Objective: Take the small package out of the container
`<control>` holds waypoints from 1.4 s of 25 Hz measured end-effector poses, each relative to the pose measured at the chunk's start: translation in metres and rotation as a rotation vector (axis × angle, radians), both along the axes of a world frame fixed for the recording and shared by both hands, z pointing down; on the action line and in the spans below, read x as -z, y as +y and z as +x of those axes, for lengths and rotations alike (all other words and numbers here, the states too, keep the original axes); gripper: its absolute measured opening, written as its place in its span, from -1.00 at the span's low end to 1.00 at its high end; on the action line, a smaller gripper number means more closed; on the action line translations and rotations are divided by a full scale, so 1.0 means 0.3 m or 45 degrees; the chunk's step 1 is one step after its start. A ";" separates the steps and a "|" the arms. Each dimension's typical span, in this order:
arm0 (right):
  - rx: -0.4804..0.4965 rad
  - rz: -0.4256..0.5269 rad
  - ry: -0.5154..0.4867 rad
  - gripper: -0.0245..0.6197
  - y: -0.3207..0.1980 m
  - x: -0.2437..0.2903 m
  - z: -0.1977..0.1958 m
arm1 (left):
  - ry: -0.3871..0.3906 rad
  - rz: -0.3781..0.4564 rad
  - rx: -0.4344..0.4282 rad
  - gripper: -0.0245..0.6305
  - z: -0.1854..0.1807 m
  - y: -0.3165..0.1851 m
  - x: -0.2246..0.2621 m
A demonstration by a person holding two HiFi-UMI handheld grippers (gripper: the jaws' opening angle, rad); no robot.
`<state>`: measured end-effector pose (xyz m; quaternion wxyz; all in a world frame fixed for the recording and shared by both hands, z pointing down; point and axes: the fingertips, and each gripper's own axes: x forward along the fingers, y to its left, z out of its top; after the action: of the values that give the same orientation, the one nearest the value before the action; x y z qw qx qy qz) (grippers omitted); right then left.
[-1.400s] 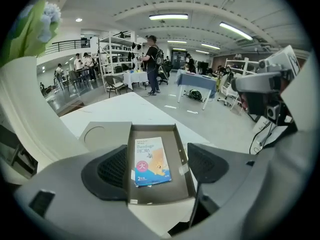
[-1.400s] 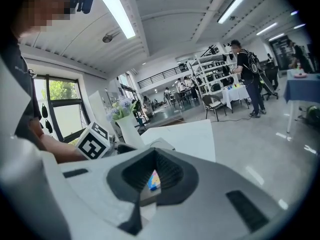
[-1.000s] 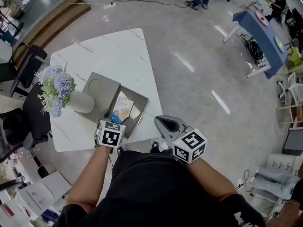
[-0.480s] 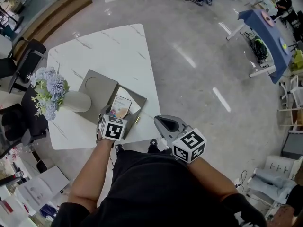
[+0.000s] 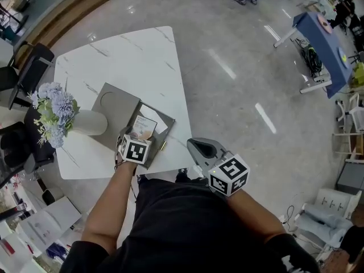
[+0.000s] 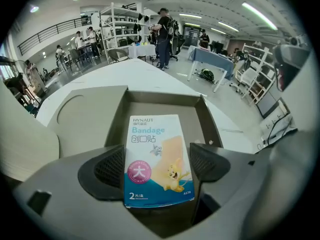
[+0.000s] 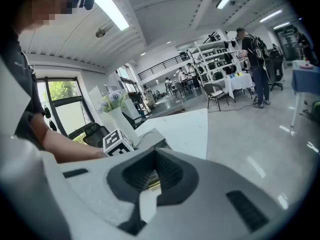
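While reaching into the grey container point(image 5: 163, 124), left gripper point(image 6: 157, 165): jaws clamped on the bandage package point(image 6: 152, 136), pads against both long edges.
Package place: within the open container, on the white table point(image 5: 128, 56).
Right gripper point(image 7: 154, 178): jaws pressed together, empty, off the table edge.
Change: left gripper has advanced onto the package since a second ago.
Left arm: forearm stretched forward.
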<state>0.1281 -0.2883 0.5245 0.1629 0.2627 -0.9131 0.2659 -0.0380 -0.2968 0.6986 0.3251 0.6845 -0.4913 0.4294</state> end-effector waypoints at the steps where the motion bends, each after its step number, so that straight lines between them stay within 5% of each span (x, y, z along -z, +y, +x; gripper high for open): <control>1: -0.002 0.001 0.001 -0.92 -0.003 0.000 0.002 | 0.003 -0.012 0.002 0.30 0.002 0.003 -0.006; 35: -0.006 -0.008 0.005 -0.92 -0.023 -0.001 -0.043 | -0.007 -0.126 -0.131 0.36 0.039 -0.003 -0.060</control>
<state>0.1151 -0.2953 0.5247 0.1649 0.2650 -0.9113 0.2685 -0.0264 -0.2977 0.7167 0.3346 0.6907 -0.4345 0.4713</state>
